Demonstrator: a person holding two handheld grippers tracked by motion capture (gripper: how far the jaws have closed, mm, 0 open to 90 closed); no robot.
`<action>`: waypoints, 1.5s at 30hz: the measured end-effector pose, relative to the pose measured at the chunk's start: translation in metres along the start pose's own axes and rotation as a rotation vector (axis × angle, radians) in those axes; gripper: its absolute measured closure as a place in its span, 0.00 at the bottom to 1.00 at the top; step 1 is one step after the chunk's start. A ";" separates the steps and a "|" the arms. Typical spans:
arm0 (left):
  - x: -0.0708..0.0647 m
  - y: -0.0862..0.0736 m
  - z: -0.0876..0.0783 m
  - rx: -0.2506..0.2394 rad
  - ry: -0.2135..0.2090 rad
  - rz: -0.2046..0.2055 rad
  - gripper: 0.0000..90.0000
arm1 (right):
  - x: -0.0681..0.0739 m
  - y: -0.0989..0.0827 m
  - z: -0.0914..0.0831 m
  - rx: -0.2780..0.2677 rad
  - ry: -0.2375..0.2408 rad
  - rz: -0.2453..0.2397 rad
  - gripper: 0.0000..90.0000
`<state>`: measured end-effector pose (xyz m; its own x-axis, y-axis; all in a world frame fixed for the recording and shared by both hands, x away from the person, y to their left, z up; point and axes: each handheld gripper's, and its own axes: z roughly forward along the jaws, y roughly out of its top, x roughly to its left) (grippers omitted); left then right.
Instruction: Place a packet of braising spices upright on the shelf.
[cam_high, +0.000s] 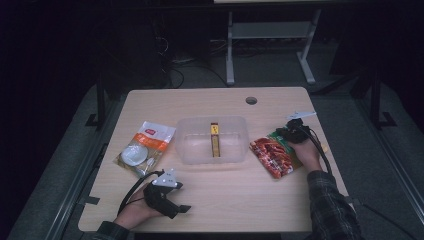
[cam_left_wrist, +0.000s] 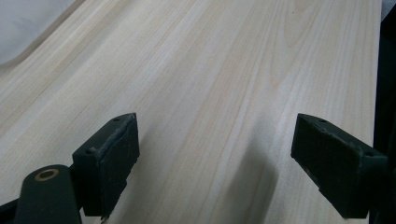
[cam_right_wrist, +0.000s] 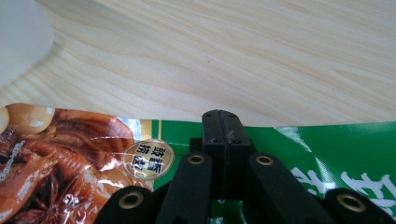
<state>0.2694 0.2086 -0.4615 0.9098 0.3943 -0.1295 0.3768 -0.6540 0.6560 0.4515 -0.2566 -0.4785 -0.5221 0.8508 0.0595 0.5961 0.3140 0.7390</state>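
A red and green food packet (cam_high: 274, 156) lies flat on the table right of centre; its printed face also shows in the right gripper view (cam_right_wrist: 70, 163). My right gripper (cam_high: 296, 125) hovers over that packet's far right corner, its jaws shut together with nothing between them (cam_right_wrist: 222, 122). My left gripper (cam_high: 186, 208) rests near the table's front left, open over bare wood (cam_left_wrist: 215, 158). A clear plastic bin (cam_high: 187, 150) stands in the middle with a narrow yellow and red box (cam_high: 214, 140) inside. A white and orange packet (cam_high: 145, 149) lies left of the bin.
The light wooden table (cam_high: 235, 200) has a round cable hole (cam_high: 251, 100) at its far edge. Beyond the table are a dark floor and the legs of another desk (cam_high: 230, 55). A cable trails from each gripper.
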 end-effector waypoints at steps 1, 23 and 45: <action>0.000 0.000 0.000 0.001 -0.001 0.000 0.16 | 0.001 0.000 0.000 0.001 0.001 0.001 1.00; -0.001 0.000 0.000 0.004 -0.001 0.003 0.16 | 0.026 -0.032 -0.030 -0.002 0.129 0.016 1.00; -0.002 0.000 -0.001 -0.002 -0.006 0.005 0.16 | 0.018 -0.051 -0.092 0.087 -0.067 -0.048 1.00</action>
<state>0.2675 0.2079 -0.4605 0.9129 0.3866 -0.1306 0.3714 -0.6547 0.6584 0.3557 -0.2965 -0.4537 -0.5109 0.8593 -0.0212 0.6238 0.3876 0.6787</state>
